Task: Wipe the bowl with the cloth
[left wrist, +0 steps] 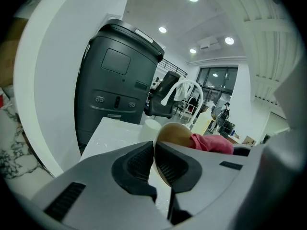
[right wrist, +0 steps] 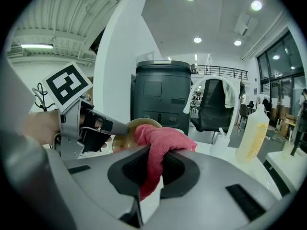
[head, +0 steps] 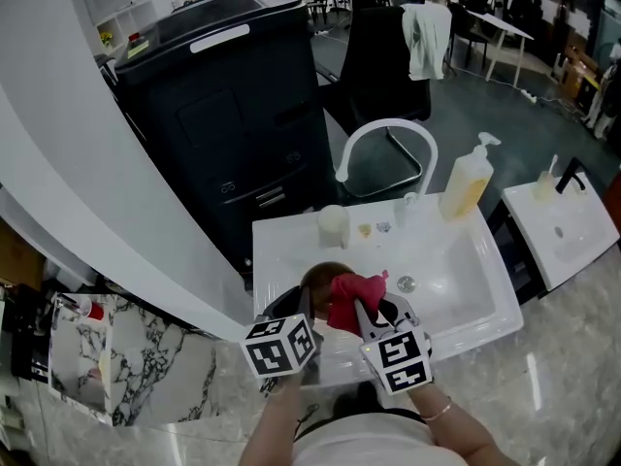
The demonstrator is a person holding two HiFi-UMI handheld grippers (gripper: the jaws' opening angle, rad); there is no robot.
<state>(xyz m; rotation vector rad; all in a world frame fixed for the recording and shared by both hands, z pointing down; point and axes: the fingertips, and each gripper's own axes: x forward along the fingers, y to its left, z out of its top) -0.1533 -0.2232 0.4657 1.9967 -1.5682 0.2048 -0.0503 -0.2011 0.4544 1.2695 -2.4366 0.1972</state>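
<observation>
The bowl (head: 315,280) is held over the near left part of the sink (head: 466,294). Its rim is pinched by the left tongs (left wrist: 154,150), which are almost pressed together on it. The cloth (right wrist: 160,138) is pinched in the right tongs (right wrist: 153,153) and bunched against the bowl's right side. A soap bottle (head: 466,181) is seen at the sink's far edge.

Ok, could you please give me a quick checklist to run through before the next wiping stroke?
1. Left gripper shut on the bowl rim: ok.
2. Right gripper shut on the cloth: ok.
3. Cloth lying against the bowl: ok.
4. Bowl held over the sink: ok.
5. Bowl's inside already clean: cannot tell.
</observation>
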